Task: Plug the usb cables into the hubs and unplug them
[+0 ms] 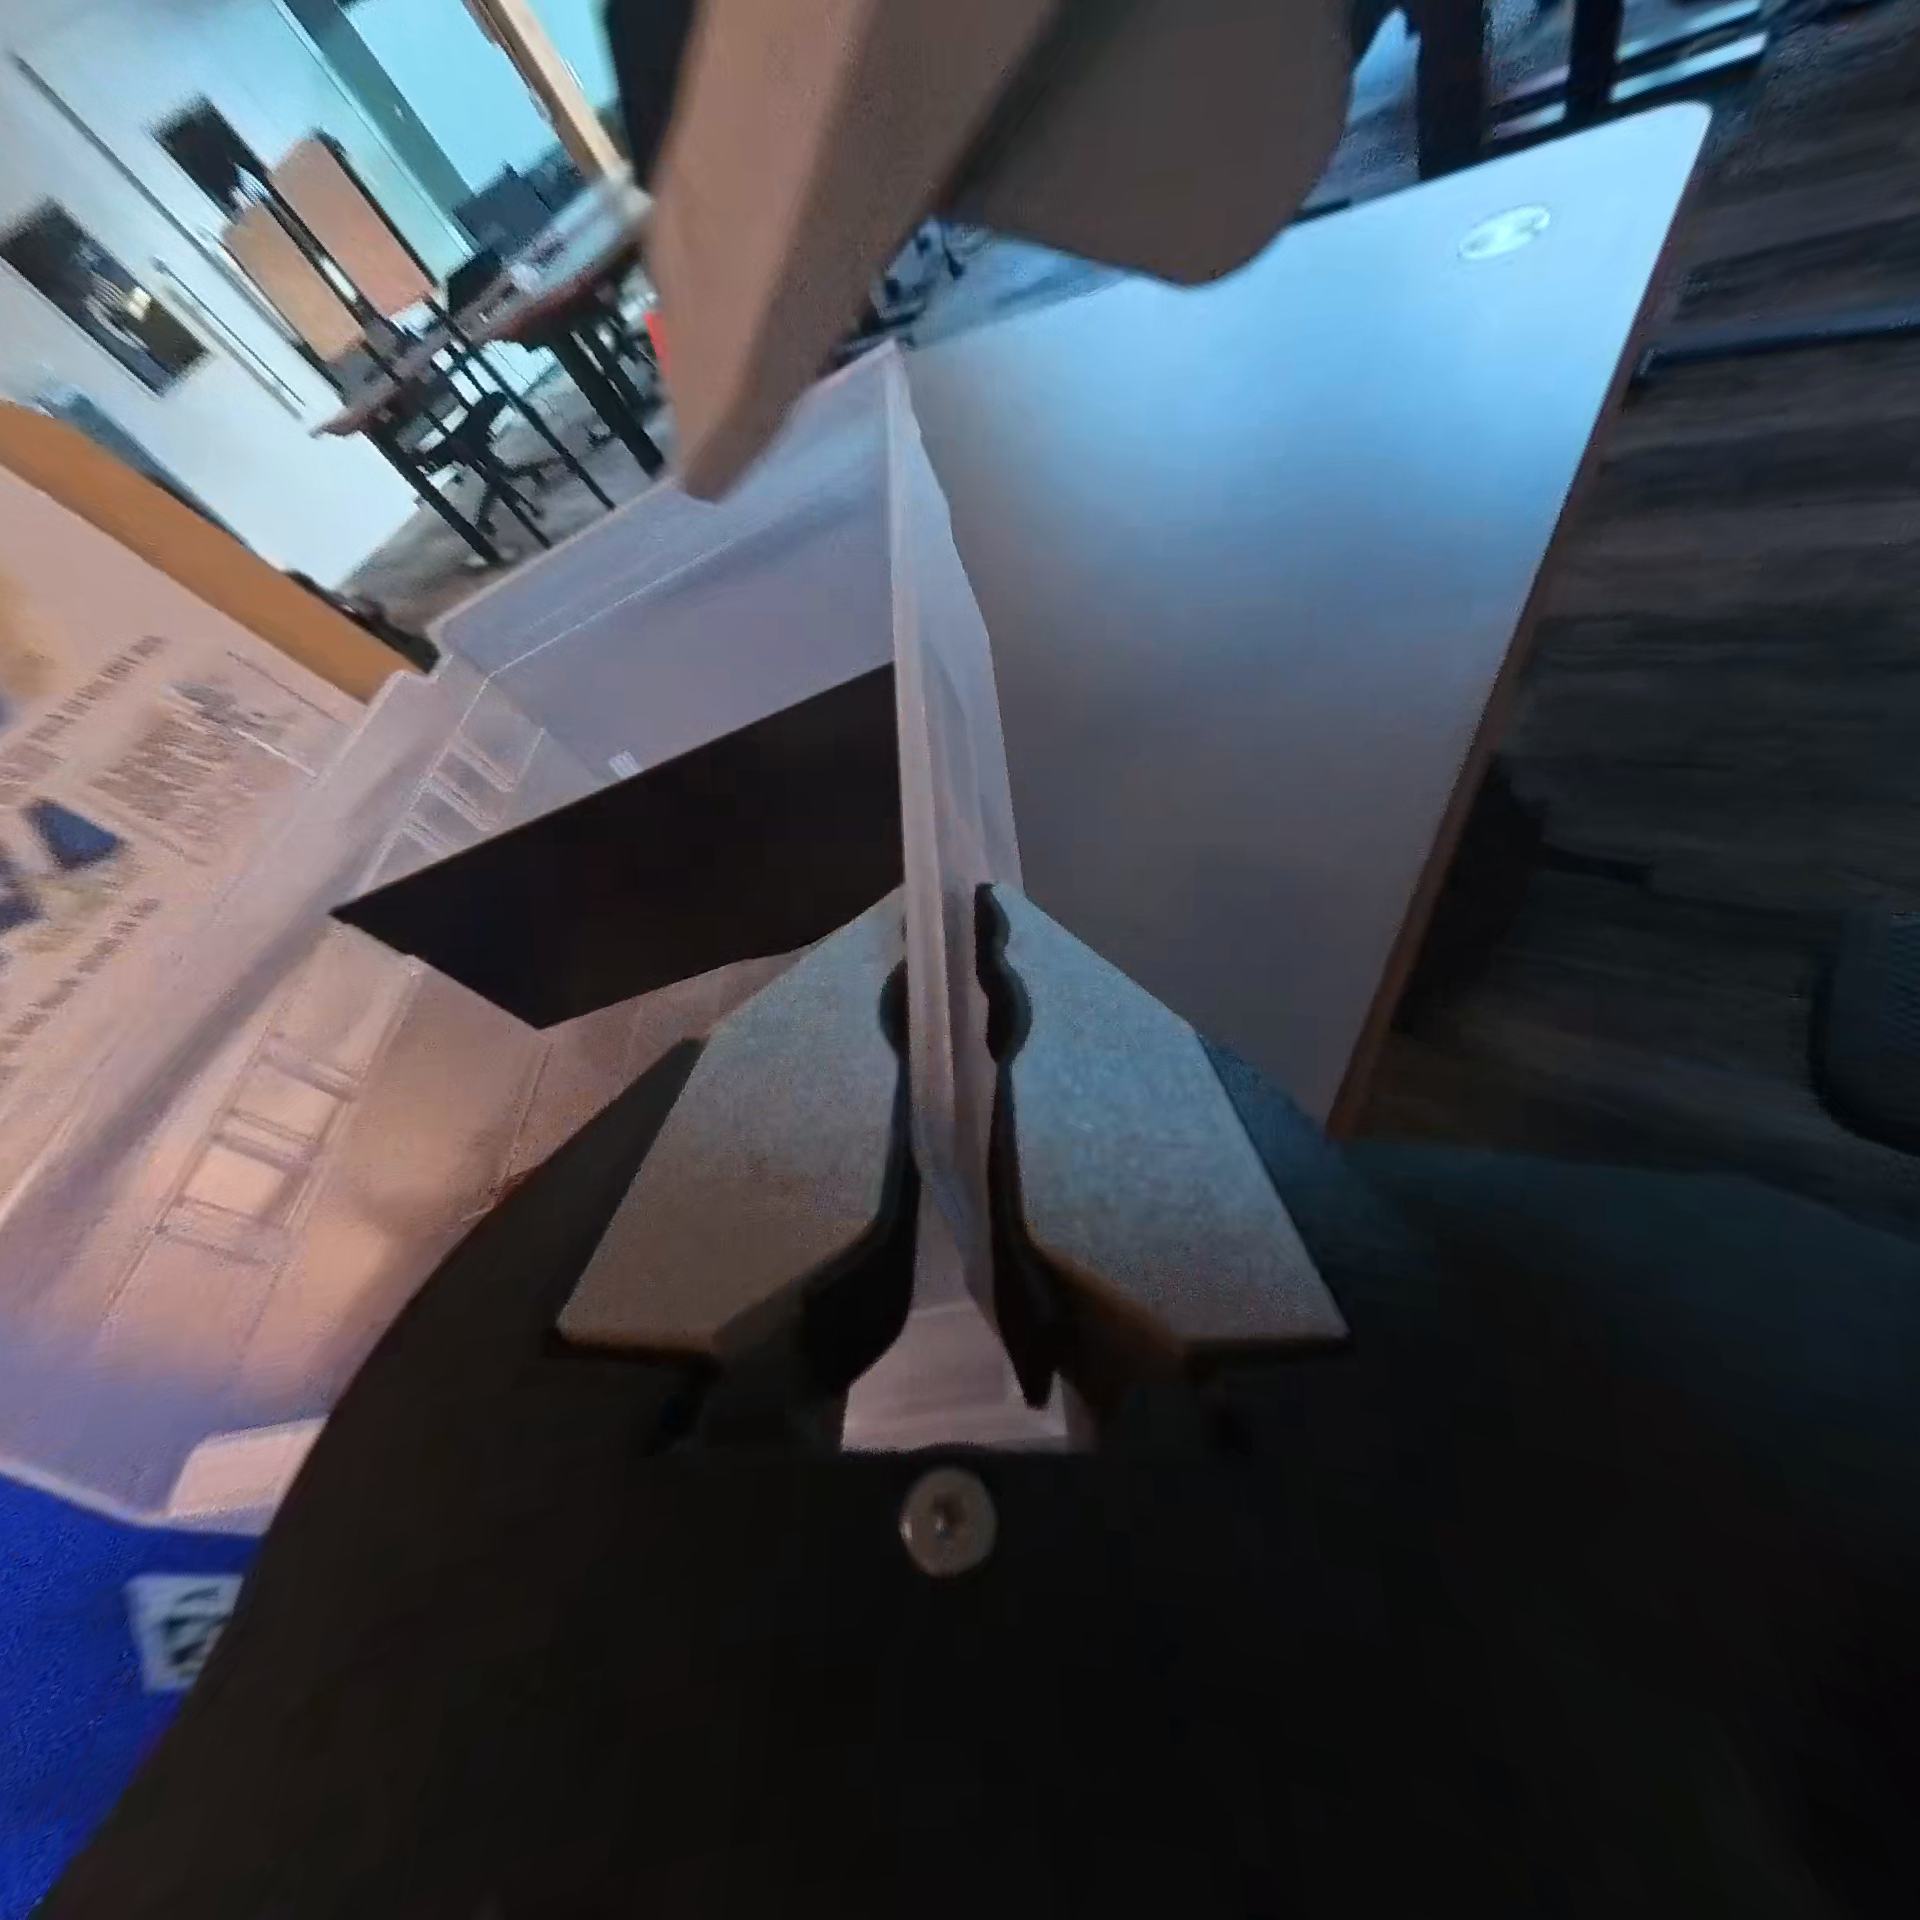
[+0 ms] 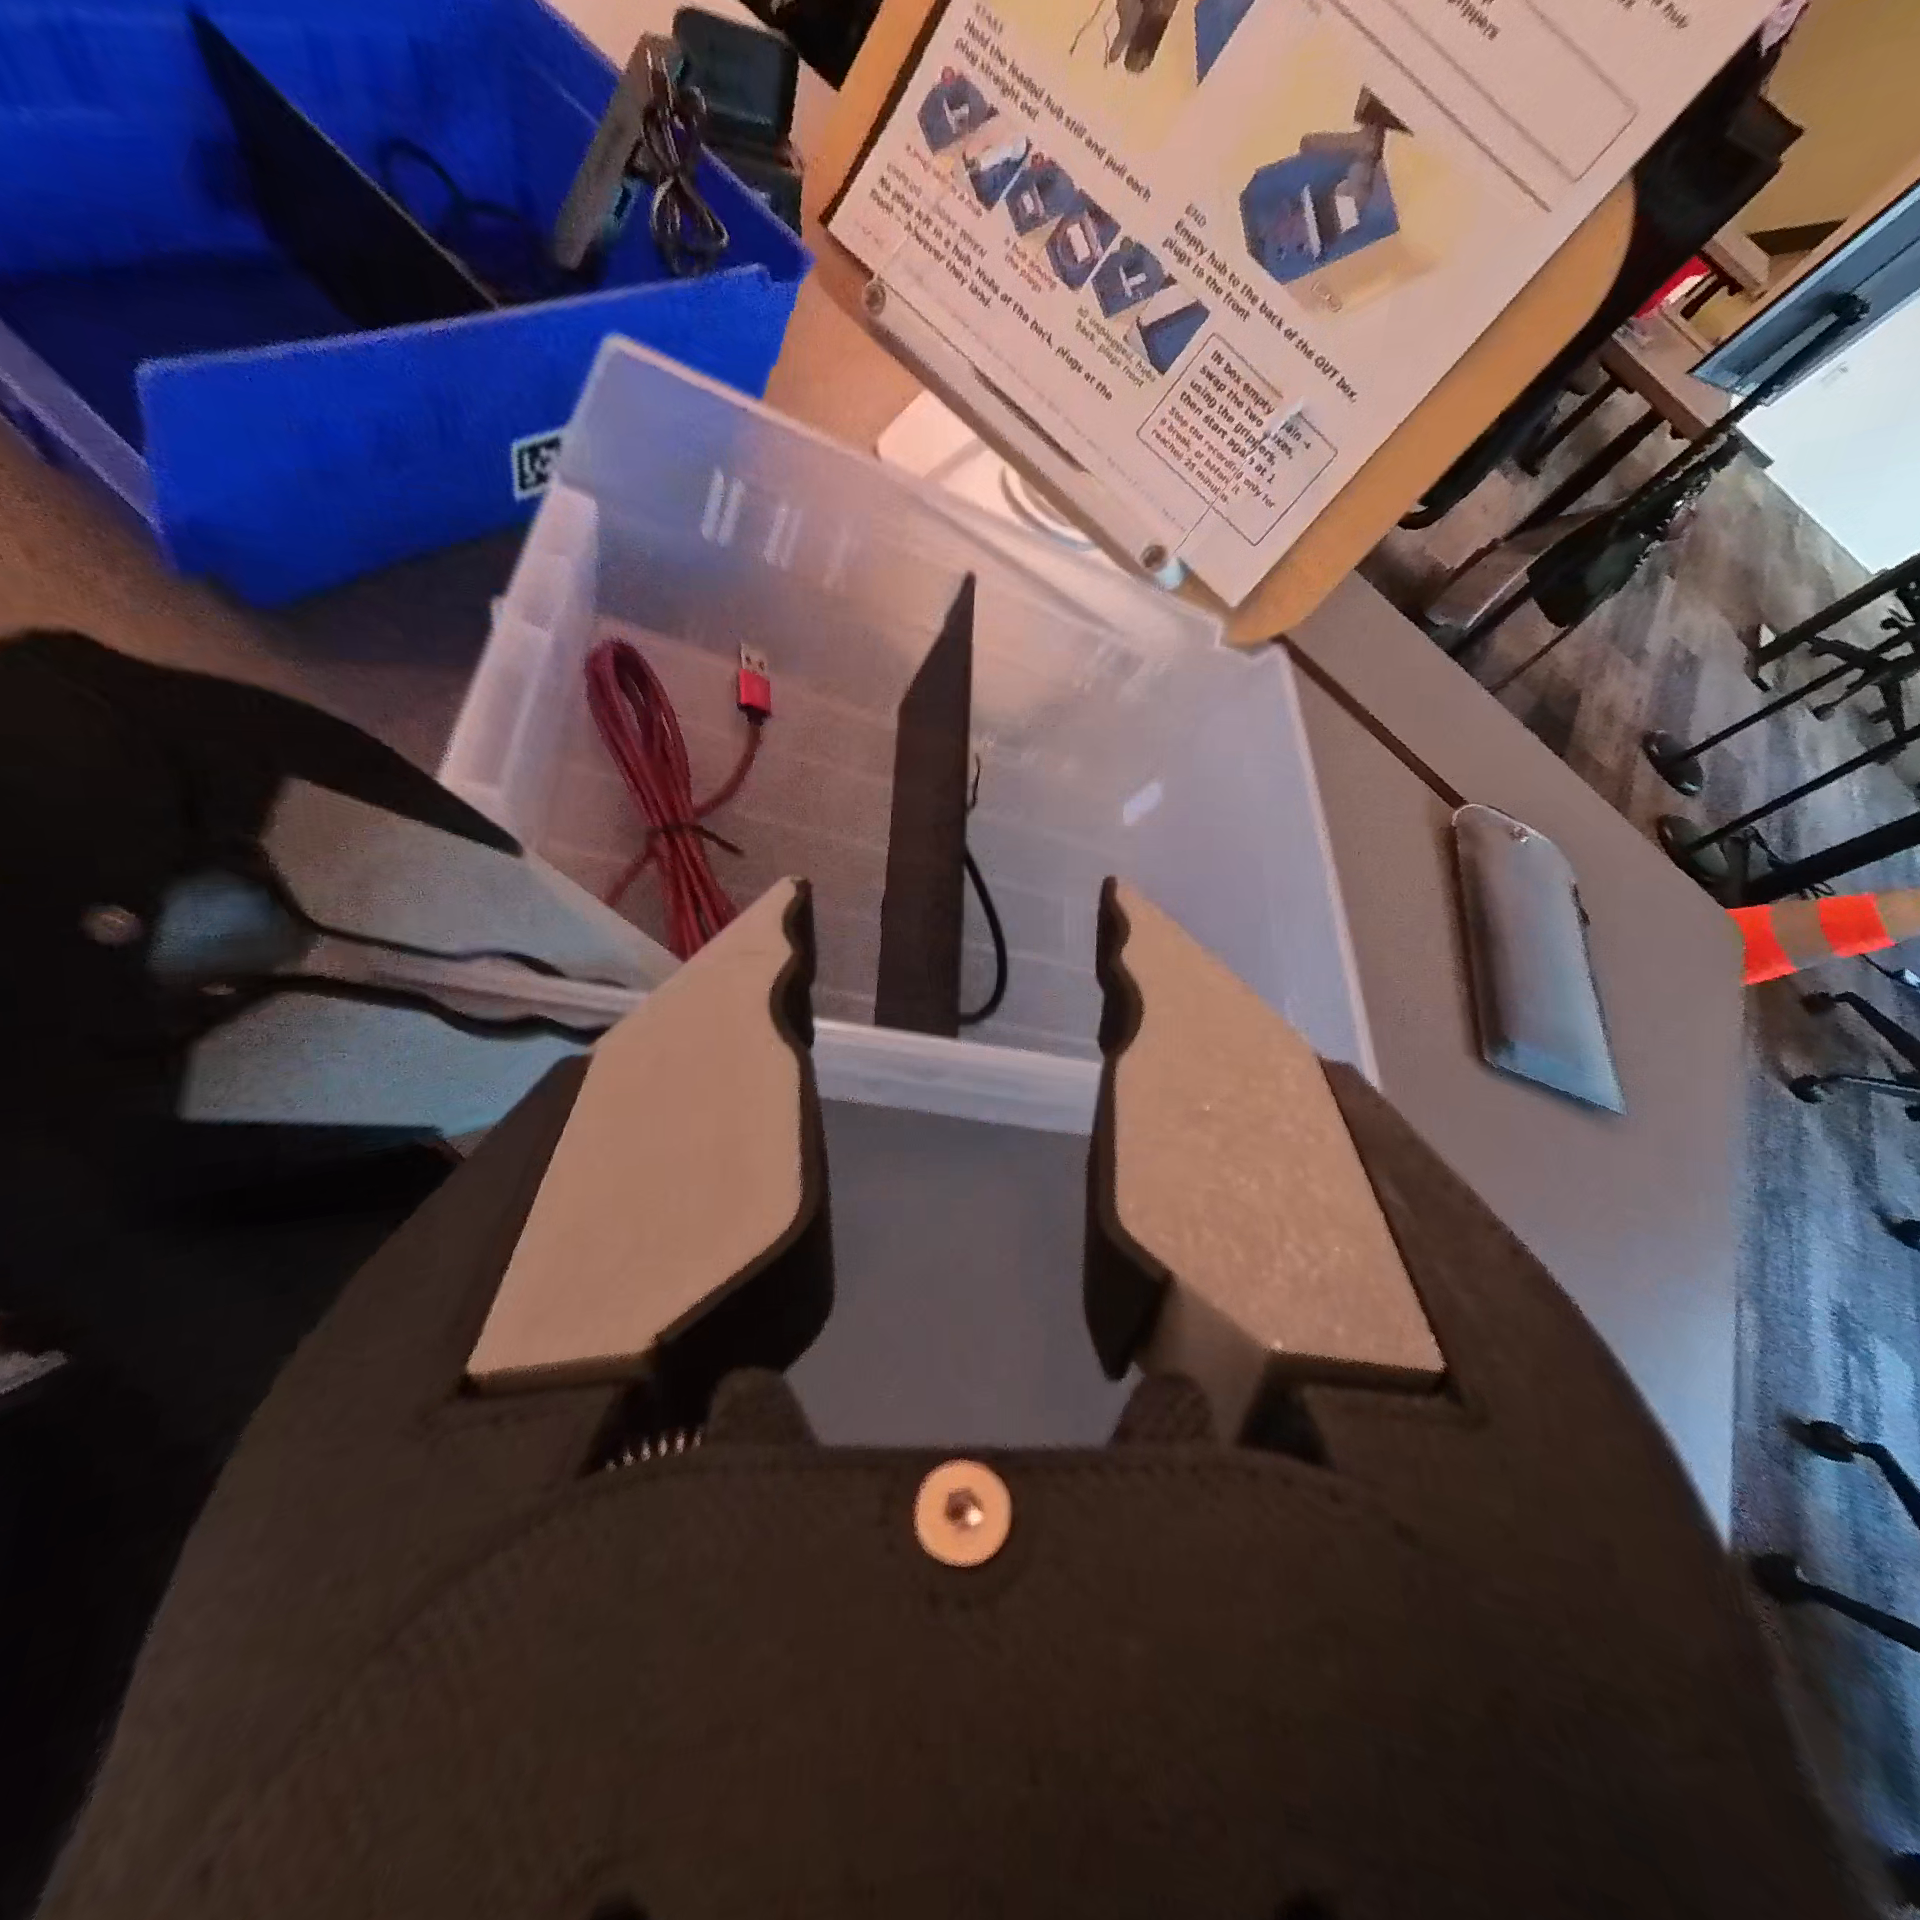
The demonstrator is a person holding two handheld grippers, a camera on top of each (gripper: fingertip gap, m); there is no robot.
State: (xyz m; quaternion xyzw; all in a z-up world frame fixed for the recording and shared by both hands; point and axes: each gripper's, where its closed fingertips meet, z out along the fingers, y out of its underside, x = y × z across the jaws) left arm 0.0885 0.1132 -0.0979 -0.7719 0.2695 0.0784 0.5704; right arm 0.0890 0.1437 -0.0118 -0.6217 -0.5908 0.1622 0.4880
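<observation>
- While its jaws pinch the near-left rim of the clear bin (image 2: 1049, 1075), the left gripper (image 1: 951, 1049) comes in low and level along that wall, probably to steady or shift the bin.
- Beyond its fingers the thin plastic edge runs away up the left wrist view, with a black divider (image 1: 644, 883) standing inside to its left.
- At the near rim, the right gripper (image 2: 951, 966) hovers with jaws spread and nothing between them, tilted down toward the bin's inside, likely ready to reach in.
- Left of the black divider a coiled red usb cable (image 2: 665, 790) lies on the bin floor, its plug loose; right of it a thin black cable (image 2: 987, 935) shows partly.
- On the grey table (image 2: 1455, 1195), right of the bin and apart from it, a flat grey device (image 2: 1532, 945) lies, perhaps a hub.
- Far left, a blue bin (image 2: 416, 436) holds more hubs and cables; a printed instruction sheet (image 2: 1195, 260) leans behind.
</observation>
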